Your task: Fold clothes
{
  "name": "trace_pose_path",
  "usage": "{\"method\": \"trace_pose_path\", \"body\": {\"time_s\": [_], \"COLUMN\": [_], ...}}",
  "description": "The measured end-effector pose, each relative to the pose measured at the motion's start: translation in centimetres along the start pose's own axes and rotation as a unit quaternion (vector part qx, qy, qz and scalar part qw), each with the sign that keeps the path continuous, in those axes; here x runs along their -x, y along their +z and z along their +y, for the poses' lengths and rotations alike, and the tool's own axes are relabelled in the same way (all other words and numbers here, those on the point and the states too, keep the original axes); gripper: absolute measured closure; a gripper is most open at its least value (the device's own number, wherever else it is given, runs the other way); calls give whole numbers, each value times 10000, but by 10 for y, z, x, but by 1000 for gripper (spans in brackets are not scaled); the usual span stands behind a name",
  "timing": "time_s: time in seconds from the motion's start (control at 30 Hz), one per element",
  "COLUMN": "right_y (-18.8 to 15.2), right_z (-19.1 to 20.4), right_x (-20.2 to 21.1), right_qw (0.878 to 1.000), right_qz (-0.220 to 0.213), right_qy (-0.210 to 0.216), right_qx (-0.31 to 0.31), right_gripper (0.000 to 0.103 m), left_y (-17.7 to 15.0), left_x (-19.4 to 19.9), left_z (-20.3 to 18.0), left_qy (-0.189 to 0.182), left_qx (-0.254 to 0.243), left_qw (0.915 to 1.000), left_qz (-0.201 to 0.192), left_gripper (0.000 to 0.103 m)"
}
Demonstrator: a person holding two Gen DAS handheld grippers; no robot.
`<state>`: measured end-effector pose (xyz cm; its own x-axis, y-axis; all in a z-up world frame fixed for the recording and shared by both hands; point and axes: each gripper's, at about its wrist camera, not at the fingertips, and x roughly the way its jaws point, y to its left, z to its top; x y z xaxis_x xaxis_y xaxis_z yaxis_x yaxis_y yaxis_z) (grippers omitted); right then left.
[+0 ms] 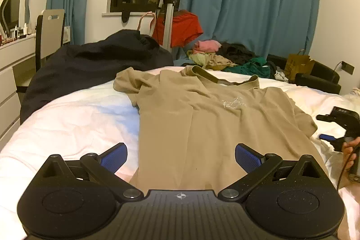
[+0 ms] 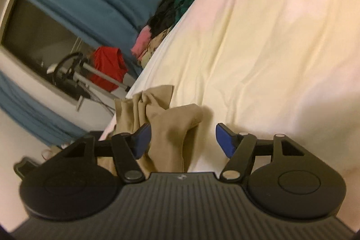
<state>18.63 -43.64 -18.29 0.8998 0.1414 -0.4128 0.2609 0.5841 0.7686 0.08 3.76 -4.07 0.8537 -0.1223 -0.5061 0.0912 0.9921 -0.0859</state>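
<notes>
Open hand-held gripper [image 1: 181, 158] hovers above tan shirt [image 1: 216, 118].

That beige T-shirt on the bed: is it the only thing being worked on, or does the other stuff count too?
In use:
- beige T-shirt
- left tongs, open over its hem
- right tongs, open around its sleeve
- white bed

Lying about:
- dark duvet
- clothes heap
- red garment
- paper bag
</notes>
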Motion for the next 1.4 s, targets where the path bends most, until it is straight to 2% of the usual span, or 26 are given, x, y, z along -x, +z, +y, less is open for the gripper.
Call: {"method": "trace_pose_path", "body": {"time_s": [0.07, 0.1, 0.13, 0.17, 0.23, 0.3, 0.4, 0.63, 0.67, 0.77, 0.87, 0.97, 1.03, 1.17, 1.23, 1.3, 1.37, 1.4], "right_y": [-1, -3, -4, -6, -9, -9, -10, -26, -31, -52, -67, -89, -101, -113, -109, -93, -77, -68], "right_z": [4, 7, 9, 12, 18, 25, 42, 99, 105, 130, 140, 145, 148, 151, 155, 155, 156, 155], "right_x": [-14, -20, -25, -30, -39, -37, -30, -14, -13, -19, -28, -35, -36, -30, -21, -5, 10, 17], "right_qw": [9998, 9996, 9991, 9985, 9968, 9949, 9897, 9591, 9518, 9128, 9092, 8955, 8929, 8988, 9046, 9238, 9379, 9444], "right_qz": [63, 79, 95, 112, 129, 30, -199, -833, -864, -882, -599, -327, -201, 277, 462, 221, -21, -175], "right_qy": [1, -57, -116, -175, -286, -346, -427, -361, -366, -447, -320, -375, -336, 139, 654, 1083, 1506, 1682], "right_qx": [163, 279, 395, 511, 741, 950, 1350, 2682, 2921, 3963, 4107, 4424, 4486, 4373, 4187, 3666, 3125, 2818], "right_gripper": [38, 41, 46, 58, 66, 80, 89, 91, 91, 91, 91, 90, 89, 88, 77, 29, 12, 13], "left_y": [-1, -2, -3, -3, -4, -4, -5, -5, -6, -7, -8, -10, -11, -13, -13, -12, -12, -12], "left_x": [-6, -8, -11, -14, -19, -23, -29, -37, -38, -36, -35, -35, -37, -38, -38, -36, -34, -34], "left_z": [2, 3, 4, 5, 8, 11, 13, 11, 11, 11, 7, 1, -2, -7, -7, -6, -4, -3], "left_qy": [4, 6, 2, 5, 23, 18, -32, 93, 111, 101, 137, 258, 260, 252, 250, 195, 148, 125], "left_qx": [31, 55, 85, 118, 200, 324, 473, 518, 525, 536, 416, 224, 134, -10, -37, 33, 97, 130], "left_qw": [10000, 9999, 9999, 9998, 9996, 9991, 9984, 9982, 9981, 9981, 9988, 9992, 9994, 9995, 9996, 9997, 9997, 9997], "left_qz": [65, 97, 126, 155, 215, 256, 294, 302, 308, 287, 209, 187, 192, 180, 161, 164, 162, 162], "left_gripper": [0, 0, 0, 0, 0, 0, 0, 0, 0, 0, 0, 1, 1, 1, 1, 1, 1, 1]}}
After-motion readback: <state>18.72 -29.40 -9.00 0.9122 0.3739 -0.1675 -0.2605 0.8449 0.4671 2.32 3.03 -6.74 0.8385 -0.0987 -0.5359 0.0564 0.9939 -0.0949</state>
